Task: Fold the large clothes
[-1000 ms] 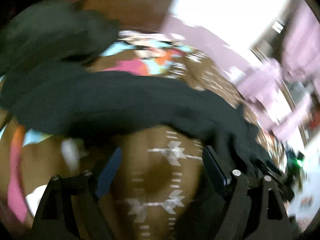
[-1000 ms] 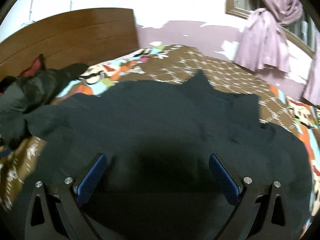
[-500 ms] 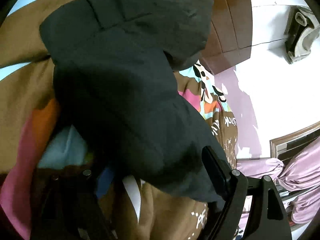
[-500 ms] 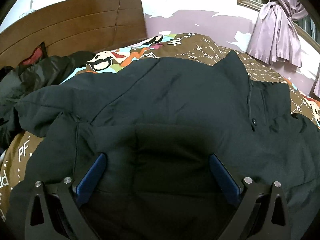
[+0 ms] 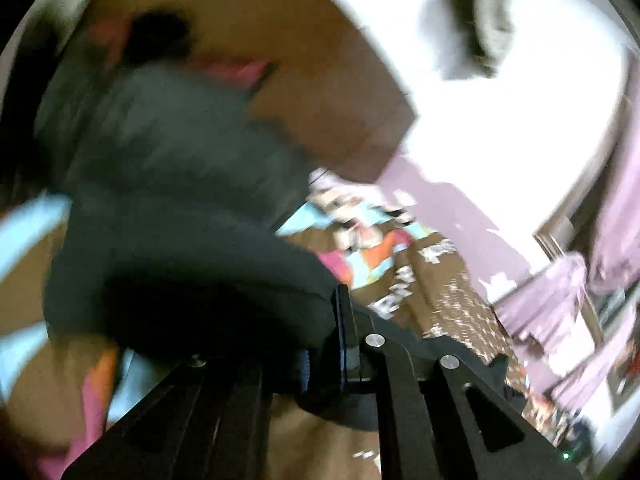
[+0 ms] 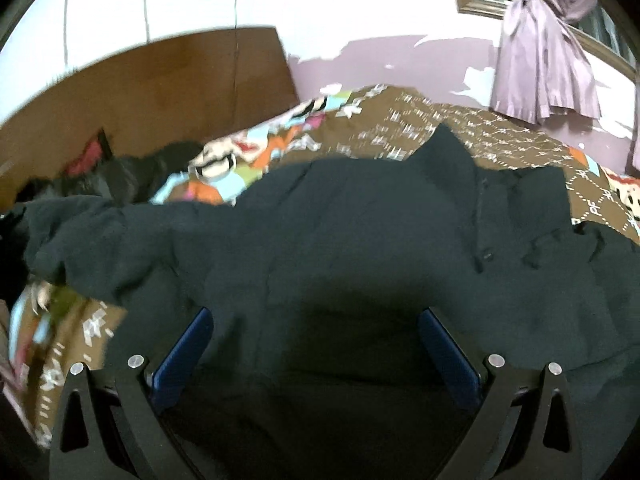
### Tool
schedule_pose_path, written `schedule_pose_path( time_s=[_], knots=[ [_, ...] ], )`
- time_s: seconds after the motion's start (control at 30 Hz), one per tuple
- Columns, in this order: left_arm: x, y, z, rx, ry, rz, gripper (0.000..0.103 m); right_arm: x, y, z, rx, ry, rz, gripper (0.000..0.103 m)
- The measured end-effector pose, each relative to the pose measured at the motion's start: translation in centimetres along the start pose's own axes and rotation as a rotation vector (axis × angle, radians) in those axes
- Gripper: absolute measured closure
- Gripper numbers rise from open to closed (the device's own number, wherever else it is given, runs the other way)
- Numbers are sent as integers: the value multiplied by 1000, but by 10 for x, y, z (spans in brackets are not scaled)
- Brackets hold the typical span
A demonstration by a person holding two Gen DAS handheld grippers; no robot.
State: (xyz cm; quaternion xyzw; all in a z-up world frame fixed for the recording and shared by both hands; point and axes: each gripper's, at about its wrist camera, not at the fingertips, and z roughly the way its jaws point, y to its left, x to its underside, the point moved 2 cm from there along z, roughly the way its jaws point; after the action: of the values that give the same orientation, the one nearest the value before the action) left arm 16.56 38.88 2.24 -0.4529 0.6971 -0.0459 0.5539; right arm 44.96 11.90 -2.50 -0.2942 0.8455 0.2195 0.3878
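Observation:
A large dark jacket (image 6: 360,232) lies spread over the patterned bed cover (image 6: 500,136). Its sleeve (image 6: 92,240) reaches out to the left. My right gripper (image 6: 316,344) is open, its blue pads wide apart just above the jacket's body, holding nothing. In the blurred left wrist view my left gripper (image 5: 320,344) is shut on the end of the jacket's sleeve (image 5: 192,264), which bulges up in front of the jaws and hides the left finger.
A wooden headboard (image 6: 152,92) stands behind the bed. A second dark heap of clothes with a red patch (image 6: 100,168) lies against it. Purple curtains (image 6: 540,68) hang at a window on the right. The wall is white over purple.
My left gripper has closed on the sleeve end and swung with it; half a second ago its jaws stood open around the cloth. The right gripper has drawn back slightly and stays open.

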Motion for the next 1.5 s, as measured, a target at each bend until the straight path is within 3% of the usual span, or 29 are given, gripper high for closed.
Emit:
schedule_pose_path(
  time_s=[0.2,0.4,0.6,0.77,1.0,1.13,1.27,1.33,1.5],
  knots=[
    [-25,-87,-25,186,-57,232,97,-20,-51,-54,31,-95,147,0],
    [-11,-206,-41,452,-4,502,97,-21,-125,-94,158,-159,331,0],
    [72,-311,-38,631,161,776,97,-3,-192,-127,236,-170,452,0],
    [170,-360,-7,702,398,912,97,24,-227,-143,246,-149,522,0],
    [275,-366,26,660,659,1021,97,56,-255,-146,107,-142,654,0],
    [313,-352,27,639,717,1083,93,58,-255,-149,72,-154,660,0],
    [319,-339,19,695,753,1125,69,56,-253,-149,45,-162,670,0],
    [317,-336,18,712,755,1123,64,56,-252,-150,5,-173,685,0],
    [302,-323,9,739,762,1069,52,67,-254,-155,-213,-231,799,0]
  ],
)
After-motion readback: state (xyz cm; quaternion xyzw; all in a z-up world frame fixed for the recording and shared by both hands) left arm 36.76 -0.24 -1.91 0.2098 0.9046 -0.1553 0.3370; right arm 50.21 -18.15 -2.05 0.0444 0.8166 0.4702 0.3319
